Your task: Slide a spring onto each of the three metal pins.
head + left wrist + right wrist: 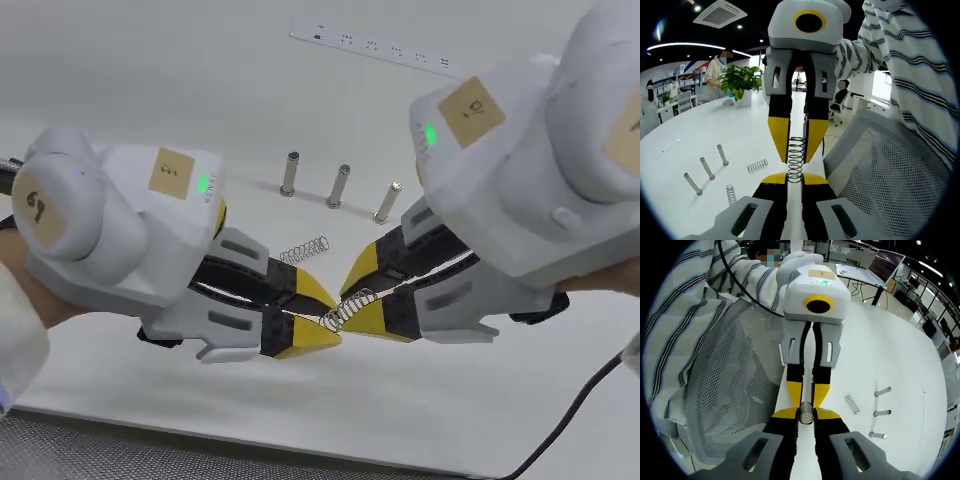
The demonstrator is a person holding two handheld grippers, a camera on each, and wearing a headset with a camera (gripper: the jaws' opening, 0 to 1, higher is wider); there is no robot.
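Note:
Three upright metal pins stand in a row on the white table, all bare. In front of them my left gripper and right gripper meet tip to tip, both shut on one spring held between them above the table. In the left gripper view this spring runs from my left gripper up into the right gripper. A loose spring lies between the grippers and the pins. A second loose spring lies near the pins.
A power strip lies at the table's far side. A black cable crosses the front right corner. The table's front edge runs just below the grippers. A mesh chair back stands beside the table.

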